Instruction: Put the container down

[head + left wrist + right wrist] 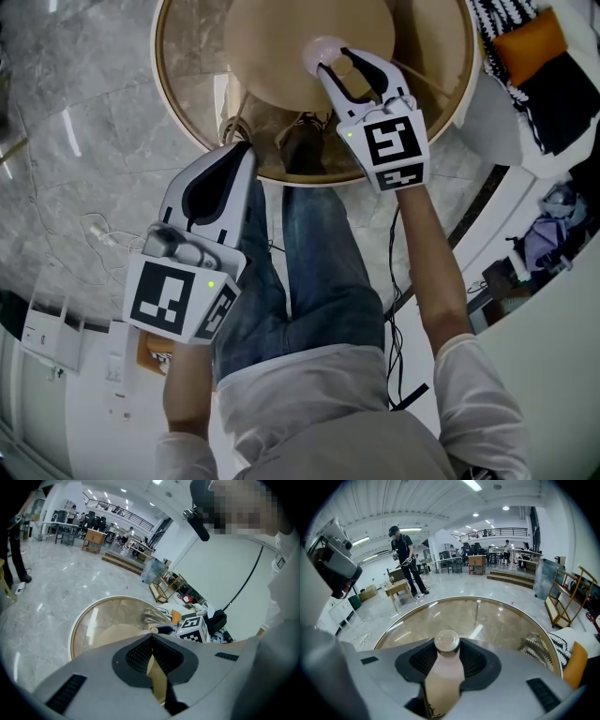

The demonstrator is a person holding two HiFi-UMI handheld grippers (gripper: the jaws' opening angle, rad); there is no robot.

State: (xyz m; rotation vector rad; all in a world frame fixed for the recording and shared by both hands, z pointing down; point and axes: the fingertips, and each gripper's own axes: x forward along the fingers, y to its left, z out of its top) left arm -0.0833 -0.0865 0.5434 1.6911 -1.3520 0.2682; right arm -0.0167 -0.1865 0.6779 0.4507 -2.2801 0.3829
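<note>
**A:** Is the container down yet?

**B:** I judge not. The right hand-held gripper (pixel 337 62), at twelve o'clock in the head view, is clamped on a pale capped bottle (pixel 443 672). Its pads press both sides of the body just below the cap.

**A:** Where is the bottle?

**B:** Over the round glass desk (pixel 187 56), near its middle. No view shows whether its base touches the glass.

**A:** And the other one?

**B:** The left hand-held gripper (pixel 244 150) hangs at about eight o'clock beside the person's leg, at the desk's near edge. Its jaws are together with nothing between them.

**A:** So what's left?

**B:** By my reading, nearly everything: lower the bottle until it stands on the glass, release it, and back away.
</note>
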